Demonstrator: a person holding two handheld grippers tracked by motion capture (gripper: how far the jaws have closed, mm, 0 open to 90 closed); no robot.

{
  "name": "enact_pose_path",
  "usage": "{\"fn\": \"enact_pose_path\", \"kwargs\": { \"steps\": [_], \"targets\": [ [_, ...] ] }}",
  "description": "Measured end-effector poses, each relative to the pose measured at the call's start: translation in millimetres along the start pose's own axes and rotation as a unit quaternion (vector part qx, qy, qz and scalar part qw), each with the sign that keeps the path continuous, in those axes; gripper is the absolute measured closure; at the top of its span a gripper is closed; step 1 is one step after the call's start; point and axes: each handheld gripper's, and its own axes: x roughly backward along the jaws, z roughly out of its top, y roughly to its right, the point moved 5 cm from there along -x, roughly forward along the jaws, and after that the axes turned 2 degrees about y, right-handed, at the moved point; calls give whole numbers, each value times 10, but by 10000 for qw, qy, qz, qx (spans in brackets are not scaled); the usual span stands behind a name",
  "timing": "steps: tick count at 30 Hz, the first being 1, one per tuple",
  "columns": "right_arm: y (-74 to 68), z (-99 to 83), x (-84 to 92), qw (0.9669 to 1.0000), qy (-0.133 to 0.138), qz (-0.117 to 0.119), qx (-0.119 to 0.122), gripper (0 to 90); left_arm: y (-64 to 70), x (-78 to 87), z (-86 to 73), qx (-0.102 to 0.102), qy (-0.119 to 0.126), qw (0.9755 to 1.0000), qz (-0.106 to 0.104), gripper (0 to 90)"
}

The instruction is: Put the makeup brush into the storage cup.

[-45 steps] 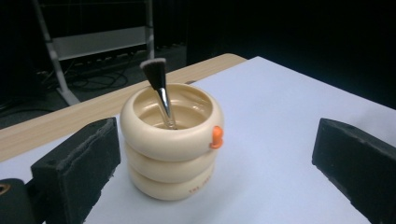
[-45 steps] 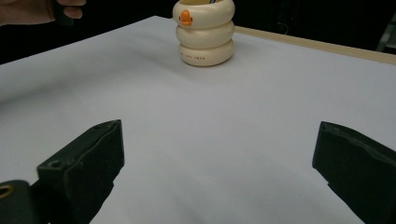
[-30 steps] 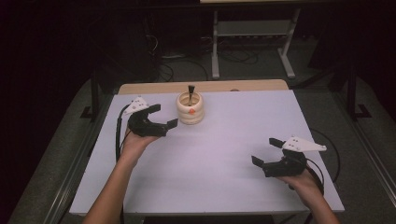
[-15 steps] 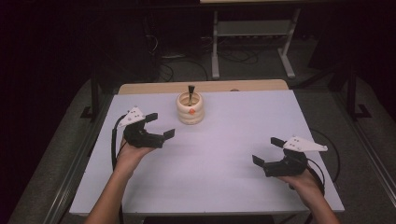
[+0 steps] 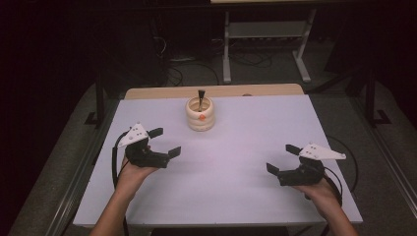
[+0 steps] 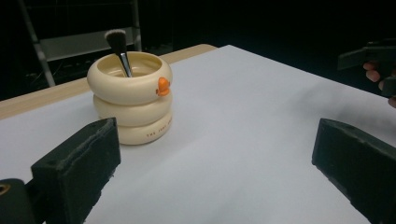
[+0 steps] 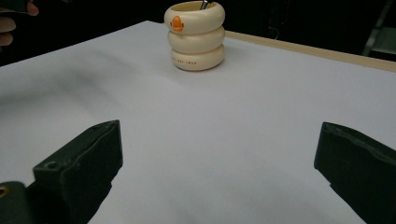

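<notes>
Right gripper [image 5: 284,158]: nearest the person, at the near right of the table [image 5: 246,196]; jaws wide apart with nothing between them, low over the white top.
Left gripper [image 5: 164,141]: a little farther in, at the left; jaws also spread wide and empty, aimed toward the table's middle.
Key relation: the holder [image 5: 200,114] stands beyond both grippers, near the far edge at mid-table; it lies forward and to the right of the left jaws, forward and well to the left of the right jaws. The left gripper is the nearer of the two, though both are apart from it.
Long axis: the brush [image 6: 119,49] stands nearly upright in the holder, leaning slightly, so its handle likely calls for a grip from above or from the side near the rim.
Holder's look: cream, three stacked rounded rings, a small orange beak [image 6: 162,86] on the top ring, faint lettering on the bottom one.
Brush's look: dark bristle head up, shiny metal ferrule below, the lower part hidden inside.
</notes>
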Motion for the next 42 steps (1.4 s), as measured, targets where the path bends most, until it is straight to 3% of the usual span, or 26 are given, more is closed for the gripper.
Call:
{"fn": "enact_pose_path", "kwargs": {
  "steps": [28,35,42],
  "targets": [
    [-14,-10,-12,10000,17,9,-2,5,-7,535,-272,-6,335,9993,159,8],
    [-15,-26,-20,10000,35,8,24,5,-38,585,-437,52,179,9996,218,8],
    [-17,-41,17,9999,123,-13,-25,5,-31,577,-523,103,123,9998,138,8]
  ]
}}
